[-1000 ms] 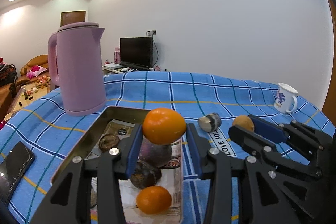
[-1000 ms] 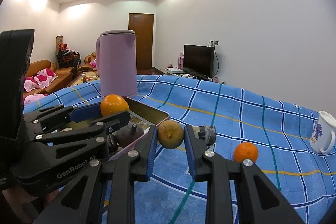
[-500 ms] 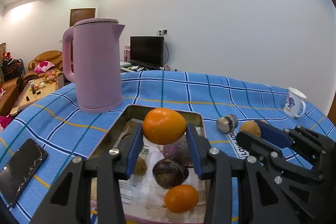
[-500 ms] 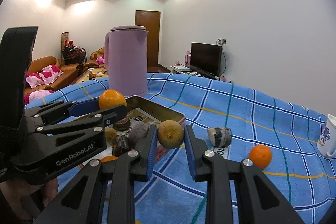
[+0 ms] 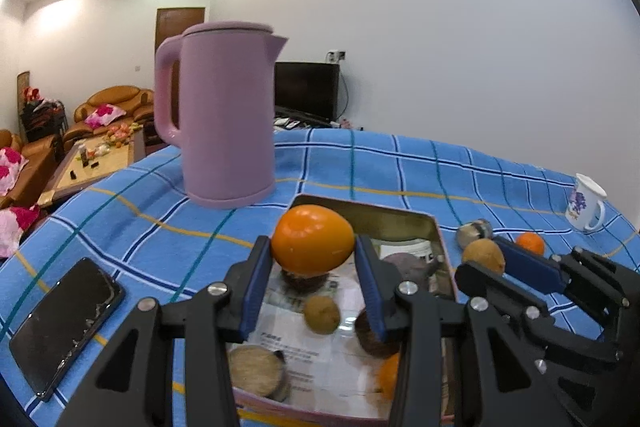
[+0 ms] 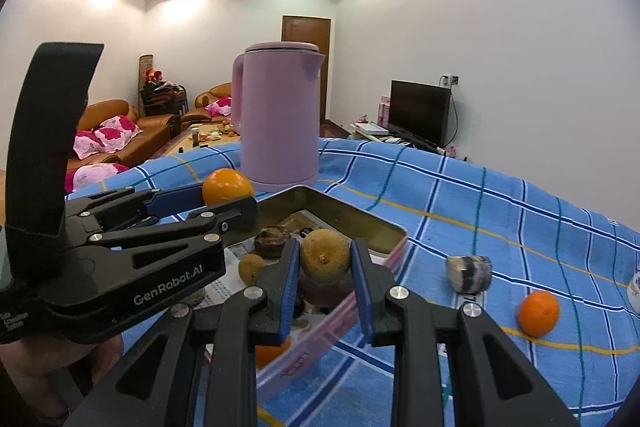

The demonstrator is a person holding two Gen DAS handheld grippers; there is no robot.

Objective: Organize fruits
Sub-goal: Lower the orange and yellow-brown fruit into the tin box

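The left gripper (image 5: 313, 267) pinches an orange (image 5: 313, 239) above the metal tray (image 5: 384, 217) of fruit, while the right gripper (image 6: 325, 277) clamps a brown-yellow fruit (image 6: 325, 259) over the tray's near edge, beside the pink kettle (image 5: 228, 115)

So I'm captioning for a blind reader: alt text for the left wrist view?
The left claw grips an orange above a metal tray of mixed fruit on a blue checked tablecloth. A pink kettle stands behind; the right claw holds a brownish fruit.
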